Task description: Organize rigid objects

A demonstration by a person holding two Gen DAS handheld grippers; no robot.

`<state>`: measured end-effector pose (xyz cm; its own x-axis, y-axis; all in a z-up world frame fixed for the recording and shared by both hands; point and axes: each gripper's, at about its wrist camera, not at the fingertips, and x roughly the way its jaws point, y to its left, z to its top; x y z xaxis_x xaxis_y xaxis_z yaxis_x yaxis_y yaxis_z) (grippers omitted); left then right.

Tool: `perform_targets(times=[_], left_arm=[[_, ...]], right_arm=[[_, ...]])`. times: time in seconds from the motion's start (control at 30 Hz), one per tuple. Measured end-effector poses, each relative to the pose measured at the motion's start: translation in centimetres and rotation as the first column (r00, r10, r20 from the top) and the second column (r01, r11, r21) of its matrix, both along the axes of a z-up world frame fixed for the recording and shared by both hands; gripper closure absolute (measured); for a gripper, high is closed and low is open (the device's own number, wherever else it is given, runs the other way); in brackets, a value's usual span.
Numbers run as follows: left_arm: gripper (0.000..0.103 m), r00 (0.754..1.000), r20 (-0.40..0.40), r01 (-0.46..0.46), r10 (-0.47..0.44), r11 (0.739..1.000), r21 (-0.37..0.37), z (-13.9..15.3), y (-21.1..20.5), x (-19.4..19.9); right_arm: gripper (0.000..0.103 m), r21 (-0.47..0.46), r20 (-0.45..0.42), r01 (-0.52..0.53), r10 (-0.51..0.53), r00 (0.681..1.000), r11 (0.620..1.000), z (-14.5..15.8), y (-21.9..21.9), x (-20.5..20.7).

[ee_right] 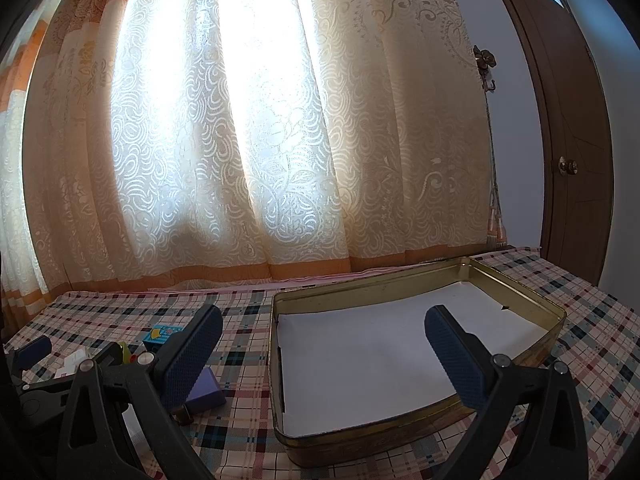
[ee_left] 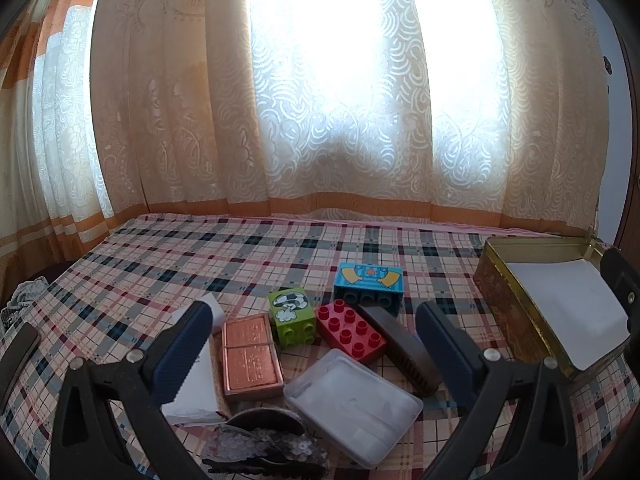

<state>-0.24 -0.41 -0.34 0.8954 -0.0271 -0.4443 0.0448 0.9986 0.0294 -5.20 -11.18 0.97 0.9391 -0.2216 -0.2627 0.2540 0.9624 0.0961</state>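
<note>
The left gripper (ee_left: 314,344) hangs low over a cluster of small things on the plaid cloth (ee_left: 160,264), its jaws spread wide with nothing between them. Nearest lies a sequined piece (ee_left: 256,444), then a clear case (ee_left: 354,400) with its long axis running from near right to far left. Beside it a copper bar (ee_left: 250,356) lies flat, long axis pointing away from the camera, with a white box (ee_left: 196,384) at its left. Farther on, a dark bar (ee_left: 400,348) slants from far left to near right, touching a red brick (ee_left: 352,334), studs up. A green cube (ee_left: 290,314) and a blue brick (ee_left: 368,286) sit behind. The right gripper (ee_right: 322,354), also spread and empty, hovers at the near-left edge of the open tin (ee_right: 420,284), lined with white paper (ee_right: 368,360); its long axis runs from near left to far right. Curtains (ee_left: 180,100) hang behind.
</note>
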Motion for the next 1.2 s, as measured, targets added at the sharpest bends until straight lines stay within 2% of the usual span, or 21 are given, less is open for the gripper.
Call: perform_targets(times=[1.2], left_arm=[[0.000,0.999,-0.043,-0.017,0.016,1.000,-0.011,0.00,0.58,-0.13]], right_arm=[[0.001,0.001,-0.002,-0.016,0.016,1.000,1.000,-0.08,0.34,0.22]])
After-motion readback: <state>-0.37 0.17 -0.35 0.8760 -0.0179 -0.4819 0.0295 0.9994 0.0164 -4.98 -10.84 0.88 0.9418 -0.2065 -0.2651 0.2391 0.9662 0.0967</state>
